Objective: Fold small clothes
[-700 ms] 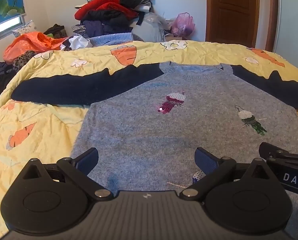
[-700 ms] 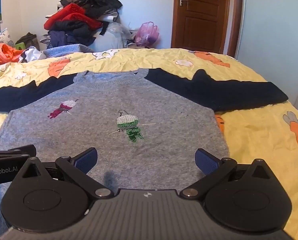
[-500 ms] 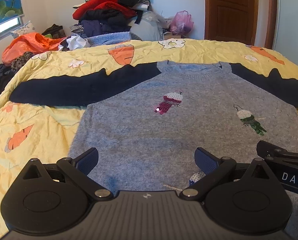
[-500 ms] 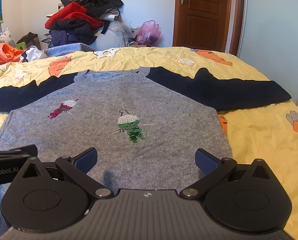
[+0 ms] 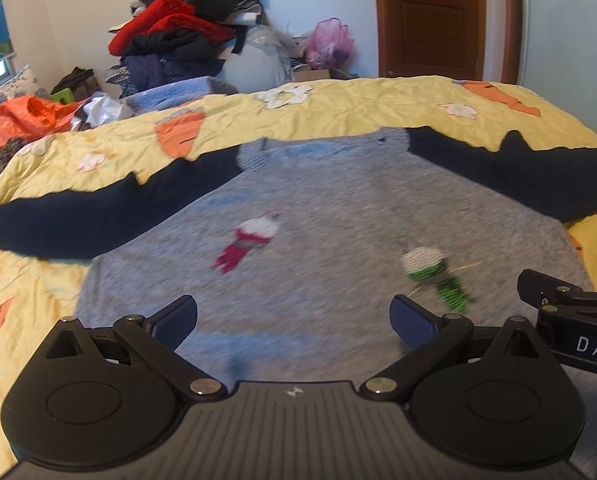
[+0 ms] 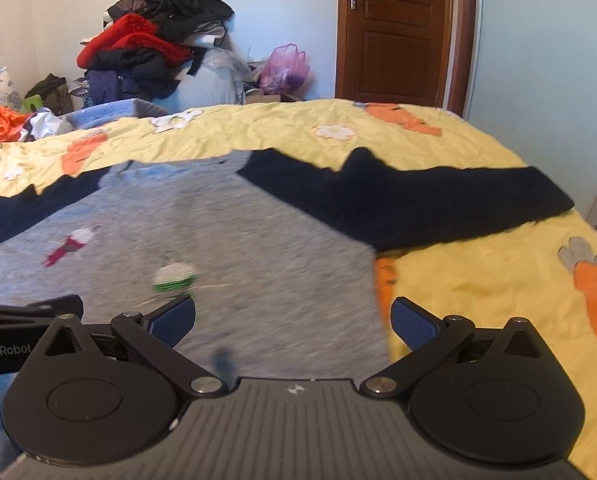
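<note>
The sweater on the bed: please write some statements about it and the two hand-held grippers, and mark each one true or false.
1. The sweater lies flat with both navy sleeves spread out. True.
2. The left hand-held gripper is shut on the hem. False: its fingers are apart and hold nothing.
3. The right hand-held gripper is open. True.
4. The sweater lies on a plain white sheet. False: the yellow bedcover has carrot prints.

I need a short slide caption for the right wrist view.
Open right tool above an unfolded grey sweater on a yellow bedspread.
</note>
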`<control>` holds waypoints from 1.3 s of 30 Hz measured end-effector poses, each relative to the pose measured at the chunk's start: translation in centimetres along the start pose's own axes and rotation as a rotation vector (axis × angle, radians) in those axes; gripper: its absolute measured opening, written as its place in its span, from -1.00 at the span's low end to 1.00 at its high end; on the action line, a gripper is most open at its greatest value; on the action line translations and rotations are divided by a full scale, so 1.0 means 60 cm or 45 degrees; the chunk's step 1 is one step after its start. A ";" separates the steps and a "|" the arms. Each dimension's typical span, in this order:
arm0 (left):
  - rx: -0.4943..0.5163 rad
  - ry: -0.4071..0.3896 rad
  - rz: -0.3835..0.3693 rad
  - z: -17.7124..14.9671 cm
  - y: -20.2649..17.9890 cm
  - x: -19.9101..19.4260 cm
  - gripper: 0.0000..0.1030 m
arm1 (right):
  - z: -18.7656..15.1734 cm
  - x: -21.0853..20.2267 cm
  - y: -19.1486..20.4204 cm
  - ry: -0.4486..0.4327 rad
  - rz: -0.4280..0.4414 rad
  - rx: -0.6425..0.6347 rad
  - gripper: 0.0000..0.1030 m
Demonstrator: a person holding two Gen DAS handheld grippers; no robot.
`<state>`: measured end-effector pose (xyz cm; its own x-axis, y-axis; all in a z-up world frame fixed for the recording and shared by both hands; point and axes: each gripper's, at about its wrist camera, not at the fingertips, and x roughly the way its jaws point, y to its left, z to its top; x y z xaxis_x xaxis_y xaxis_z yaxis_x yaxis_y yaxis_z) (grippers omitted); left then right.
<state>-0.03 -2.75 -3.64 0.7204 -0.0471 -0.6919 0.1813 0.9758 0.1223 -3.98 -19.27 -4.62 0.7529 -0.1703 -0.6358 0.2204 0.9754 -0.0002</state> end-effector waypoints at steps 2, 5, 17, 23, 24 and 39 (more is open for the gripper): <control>0.001 0.006 -0.003 0.008 -0.017 0.004 1.00 | 0.003 0.004 -0.018 -0.007 0.016 0.003 0.99; 0.005 0.002 -0.014 0.018 -0.039 0.008 1.00 | 0.007 0.007 -0.037 -0.006 0.010 -0.021 0.99; 0.047 -0.027 -0.099 0.059 -0.097 0.023 1.00 | 0.063 0.111 -0.297 -0.015 0.036 0.134 0.99; 0.045 -0.010 -0.092 0.048 -0.093 0.055 1.00 | 0.121 0.145 -0.483 0.059 -0.051 0.346 0.99; 0.034 -0.006 -0.096 0.048 -0.092 0.058 1.00 | 0.116 0.158 -0.506 0.057 0.008 0.427 0.99; -0.020 0.160 -0.172 0.052 -0.080 0.120 1.00 | 0.090 0.260 -0.570 -0.008 0.370 0.897 0.67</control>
<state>6.37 -8.47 -6.98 0.6007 -0.1522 -0.7849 0.2600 0.9655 0.0117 3.55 -56.05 -10.39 0.8443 0.0765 -0.5305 0.3551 0.6615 0.6606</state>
